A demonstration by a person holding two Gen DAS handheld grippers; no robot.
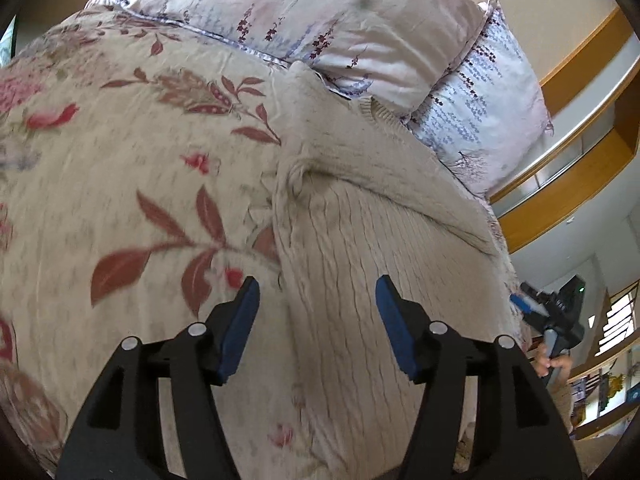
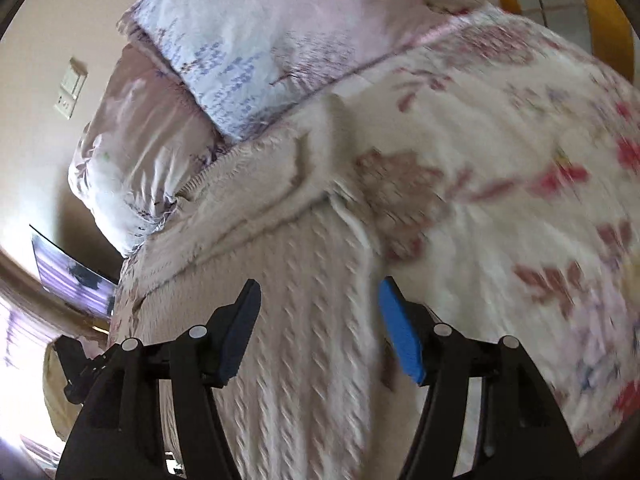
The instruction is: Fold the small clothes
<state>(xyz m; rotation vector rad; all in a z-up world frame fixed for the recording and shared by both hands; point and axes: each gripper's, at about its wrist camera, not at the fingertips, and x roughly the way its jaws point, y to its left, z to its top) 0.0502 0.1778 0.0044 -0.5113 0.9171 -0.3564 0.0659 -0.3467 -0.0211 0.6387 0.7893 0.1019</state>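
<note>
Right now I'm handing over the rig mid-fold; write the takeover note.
Left gripper: open, empty, above the cream knit sweater.
Right gripper: open, empty, above the same sweater.
The sweater lies on the floral bedspread, its far end near the pillows.
Done: one fold seems to lie across its upper part.
Left: remaining folds; neither gripper has a hold.

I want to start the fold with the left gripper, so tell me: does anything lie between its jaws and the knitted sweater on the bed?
Nothing visible does. The left gripper has its jaws open, directly over the cream cable-knit sweater, which lies flat on the floral bedspread. The pillows sit beyond the garment's far edge, out of the path.
</note>
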